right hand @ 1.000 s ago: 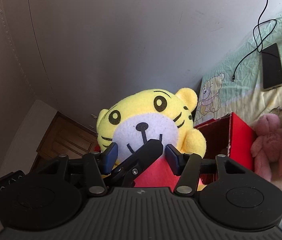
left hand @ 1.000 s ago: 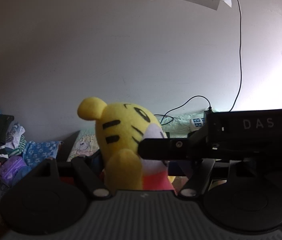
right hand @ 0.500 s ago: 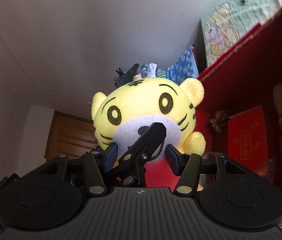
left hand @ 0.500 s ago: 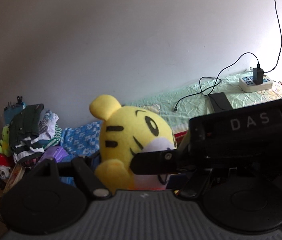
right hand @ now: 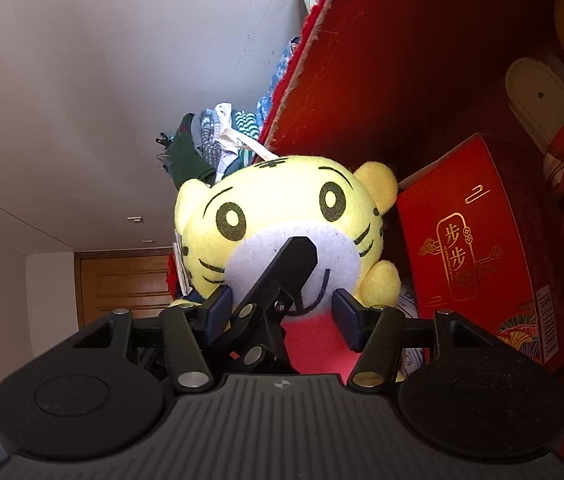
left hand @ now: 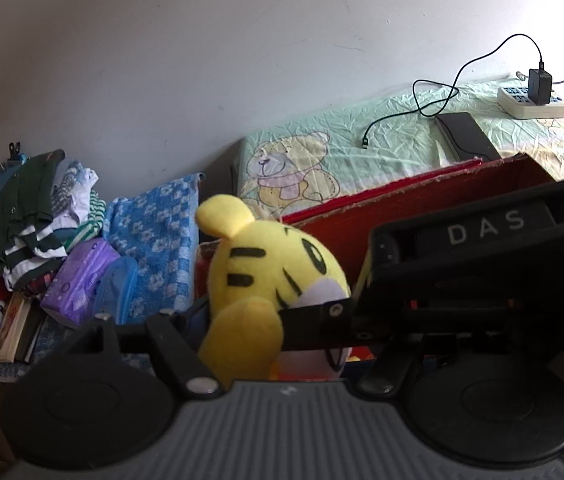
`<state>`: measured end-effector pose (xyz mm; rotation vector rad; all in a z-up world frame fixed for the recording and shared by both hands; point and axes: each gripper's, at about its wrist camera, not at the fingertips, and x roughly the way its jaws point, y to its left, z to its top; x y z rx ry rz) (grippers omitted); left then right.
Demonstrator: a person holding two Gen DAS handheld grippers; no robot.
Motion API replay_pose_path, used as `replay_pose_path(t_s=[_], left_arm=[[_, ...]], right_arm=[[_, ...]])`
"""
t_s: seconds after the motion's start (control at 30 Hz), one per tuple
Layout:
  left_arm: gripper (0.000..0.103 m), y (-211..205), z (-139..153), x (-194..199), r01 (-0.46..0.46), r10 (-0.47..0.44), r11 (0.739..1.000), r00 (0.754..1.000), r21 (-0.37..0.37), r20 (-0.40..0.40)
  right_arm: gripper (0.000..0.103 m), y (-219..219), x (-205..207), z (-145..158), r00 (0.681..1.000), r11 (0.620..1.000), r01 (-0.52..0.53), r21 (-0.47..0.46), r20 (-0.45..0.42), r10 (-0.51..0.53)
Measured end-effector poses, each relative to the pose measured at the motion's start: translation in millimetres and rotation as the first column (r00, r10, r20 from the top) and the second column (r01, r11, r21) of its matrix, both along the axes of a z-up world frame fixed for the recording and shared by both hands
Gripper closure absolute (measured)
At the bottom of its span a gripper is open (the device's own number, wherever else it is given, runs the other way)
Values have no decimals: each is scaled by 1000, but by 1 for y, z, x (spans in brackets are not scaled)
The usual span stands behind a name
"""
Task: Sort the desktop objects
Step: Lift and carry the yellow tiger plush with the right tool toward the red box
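Both jaws around tiger plush [right hand: 282, 232].

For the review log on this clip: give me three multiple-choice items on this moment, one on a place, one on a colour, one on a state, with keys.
1. Where is the black phone?
A. on the green bedsheet
B. inside the red box
C. on the clothes pile

2. What colour is the plush tiger head?
A. pink
B. yellow
C. blue

3. How do the grippers stand?
A. both clear of the toy
B. only the left gripper holds it
C. both closed on the toy

Key: A, it lies flat beside the charging cable; B, yellow with black stripes; C, the right gripper pads press its red body, and the left fingers flank it.
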<state>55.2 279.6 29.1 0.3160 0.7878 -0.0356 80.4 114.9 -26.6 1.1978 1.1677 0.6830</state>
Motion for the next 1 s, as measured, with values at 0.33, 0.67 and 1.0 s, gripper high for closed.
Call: replay_pose_path(t_s=[0.33,0.67,1.0], left_arm=[[24,15,-4,5,-32,32,999,999,-20,-22],[17,39,24,-28,-75,77,994,996,-75,33],[26,38,23,-29,-168,167,983,986,-72,-21]], right_arm=[[37,8,9,-5,998,997,-35,-66,41,38],[35,11,16,11,981,989,-51,-136,181,76],[35,31,20,25,970,985,-20,-170,235,60]])
